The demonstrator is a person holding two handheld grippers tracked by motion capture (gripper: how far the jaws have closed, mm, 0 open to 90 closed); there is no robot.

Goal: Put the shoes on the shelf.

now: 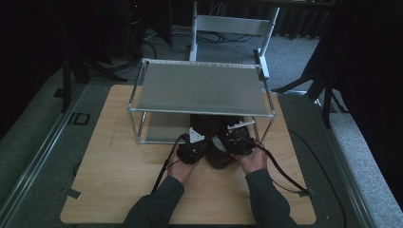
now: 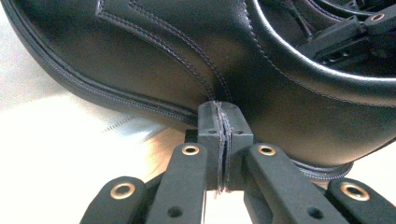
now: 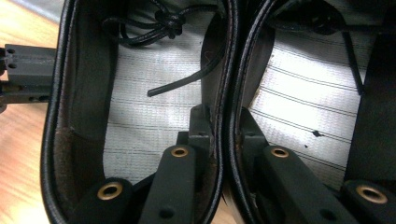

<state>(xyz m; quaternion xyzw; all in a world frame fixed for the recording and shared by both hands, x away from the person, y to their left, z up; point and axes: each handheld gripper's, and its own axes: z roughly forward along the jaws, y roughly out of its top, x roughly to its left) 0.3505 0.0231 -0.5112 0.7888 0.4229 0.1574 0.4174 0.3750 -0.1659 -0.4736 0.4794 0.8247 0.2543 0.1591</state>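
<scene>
The right gripper (image 3: 224, 135) is seen clamped on the two adjoining inner collar walls of a pair of black shoes (image 3: 229, 56), one jaw inside each opening, so both shoes are pinched together. The left gripper (image 2: 224, 135) is closed with nothing between its pads, its tips resting against the stitched outer side of the left shoe (image 2: 196, 60). In the high view the pair (image 1: 219, 142) is found at the front edge of the lower level of a metal shelf rack (image 1: 202, 88), which stands on a wooden table (image 1: 119, 175); the heels are partly off the shelf, towards the person.

The long axis of the shoes appears to run from the person into the rack, toes pointing away under the shelf and heel openings facing the hands, though the toes are lost in shadow.

The likeliest failure is judged to be a slip: soft collar leather could be pulled out of the right jaws, and one shoe dropped or skewed. A loose lace (image 3: 182, 84) could also be snagged, or a toe caught on the rack frame.
</scene>
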